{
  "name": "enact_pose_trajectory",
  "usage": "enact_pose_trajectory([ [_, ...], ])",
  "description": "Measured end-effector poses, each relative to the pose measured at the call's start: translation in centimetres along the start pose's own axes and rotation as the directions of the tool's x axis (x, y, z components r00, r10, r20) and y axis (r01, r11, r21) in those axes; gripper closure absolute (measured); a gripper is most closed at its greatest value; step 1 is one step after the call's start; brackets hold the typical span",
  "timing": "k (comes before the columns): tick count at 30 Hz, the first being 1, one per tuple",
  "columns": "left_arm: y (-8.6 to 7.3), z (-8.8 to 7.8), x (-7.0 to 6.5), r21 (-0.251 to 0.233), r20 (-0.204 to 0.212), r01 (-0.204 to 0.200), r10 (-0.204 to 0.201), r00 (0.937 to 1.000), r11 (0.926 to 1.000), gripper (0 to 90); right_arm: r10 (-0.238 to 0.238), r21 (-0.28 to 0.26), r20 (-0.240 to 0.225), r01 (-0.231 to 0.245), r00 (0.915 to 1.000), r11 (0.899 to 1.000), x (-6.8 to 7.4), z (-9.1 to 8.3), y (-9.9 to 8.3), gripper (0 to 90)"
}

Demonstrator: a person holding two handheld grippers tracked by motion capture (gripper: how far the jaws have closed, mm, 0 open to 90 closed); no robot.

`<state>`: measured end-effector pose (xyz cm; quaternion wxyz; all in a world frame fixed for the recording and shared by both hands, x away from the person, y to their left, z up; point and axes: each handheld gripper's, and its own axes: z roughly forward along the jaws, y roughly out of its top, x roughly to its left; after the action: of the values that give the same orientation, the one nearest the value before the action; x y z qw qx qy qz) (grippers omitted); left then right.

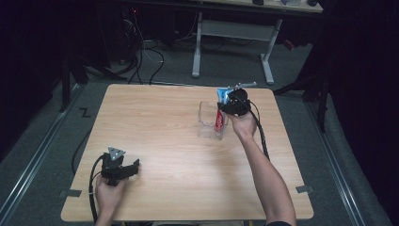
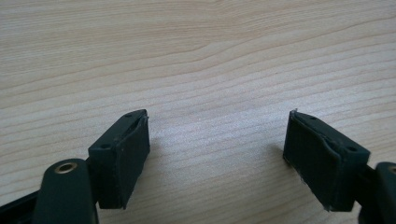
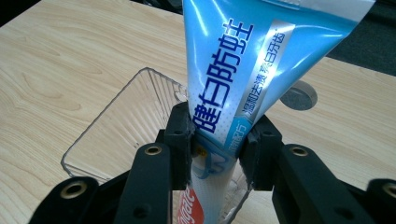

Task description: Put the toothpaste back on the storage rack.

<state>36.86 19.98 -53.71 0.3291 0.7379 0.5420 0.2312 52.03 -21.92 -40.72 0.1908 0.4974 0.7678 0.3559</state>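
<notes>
While the right gripper [image 3: 217,151] pinches a glossy toothpaste tube [image 3: 243,70] over the clear ribbed box [image 3: 100,135], the left gripper [image 2: 217,154] gapes wide above bare wood.

Left gripper [image 1: 134,165] rests low with jaws wide apart; right gripper [image 3: 217,149], arm outstretched, stands clamped

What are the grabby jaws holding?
The right gripper clamps the toothpaste tube around its middle, over the clear box. The left gripper holds nothing.

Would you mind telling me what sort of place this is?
Probably a lab or recording room: a bare wooden table on grey carpet, loose cables trailing behind it, and a desk frame against dark surroundings.
</notes>
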Motion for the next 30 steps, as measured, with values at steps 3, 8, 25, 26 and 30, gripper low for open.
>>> enact_pose_trajectory([
  [3,0.0,0.0,0.0,0.0,0.0,0.0,0.0,1.0,1.0,23.0,-0.006,0.003,0.001,0.006,1.0,1.0,0.0,0.1,0.1,66.8],
  [8,0.0,0.0,0.0,0.0,0.0,0.0,0.0,1.0,1.0,23.0,-0.007,-0.024,0.003,0.007,1.0,1.0,0.1,-0.1,0.2,61.8],
  [25,0.0,0.0,0.0,0.0,0.0,-0.001,0.001,1.0,1.0,22.9,-0.032,-0.083,-0.014,0.031,0.9994,0.996,0.2,-2.5,0.1,54.4],
  [26,0.0,0.0,0.0,0.0,0.0,-0.001,0.001,1.0,1.0,22.9,-0.031,-0.086,-0.016,0.03,0.9994,0.996,0.2,-2.6,0.0,54.4],
  [30,0.0,0.0,0.0,0.0,0.0,0.0,0.0,1.0,1.0,22.9,-0.044,-0.087,-0.004,0.043,0.999,0.995,0.1,-3.1,-0.4,54.0],
])
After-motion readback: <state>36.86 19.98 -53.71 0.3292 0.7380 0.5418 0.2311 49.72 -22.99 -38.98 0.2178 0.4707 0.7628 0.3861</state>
